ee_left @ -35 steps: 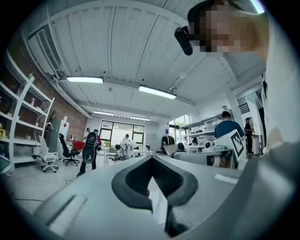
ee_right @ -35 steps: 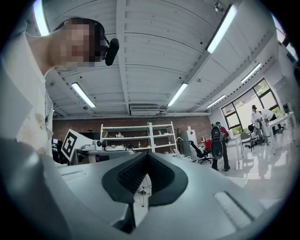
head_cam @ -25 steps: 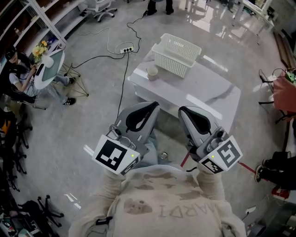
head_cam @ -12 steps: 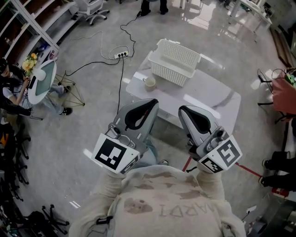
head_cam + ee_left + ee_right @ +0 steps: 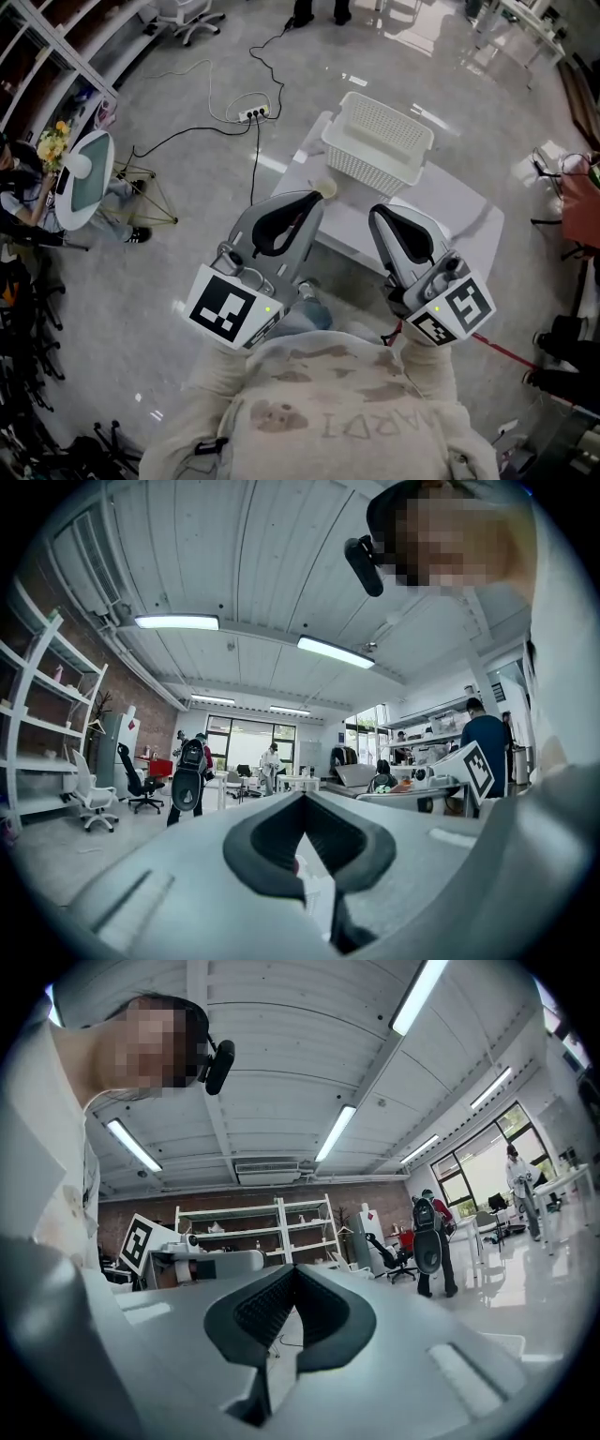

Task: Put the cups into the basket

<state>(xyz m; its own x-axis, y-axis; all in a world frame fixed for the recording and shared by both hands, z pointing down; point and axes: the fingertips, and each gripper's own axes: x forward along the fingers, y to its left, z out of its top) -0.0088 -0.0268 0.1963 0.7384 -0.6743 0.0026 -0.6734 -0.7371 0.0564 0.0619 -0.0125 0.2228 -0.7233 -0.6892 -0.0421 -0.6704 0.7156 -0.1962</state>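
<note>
1. Nearest the camera, two grippers are held up before a person's stained pale sweatshirt (image 5: 328, 403), with the marker cubes facing upward.
2. The left gripper (image 5: 305, 202) is seen clenched, its jaws pressed together on nothing. The right gripper (image 5: 384, 217) is likewise clenched and empty.
3. Beyond them, a white marble-patterned table (image 5: 450, 211) is shown.
4. A cream cup (image 5: 327, 188) is seen on the table's left side, near the basket and partly covered by the left gripper's tip.
5. A white perforated plastic basket (image 5: 380, 141) is set at the table's far end.
6. Farthest off, a power strip (image 5: 251, 114) is seen on the grey floor.
</note>
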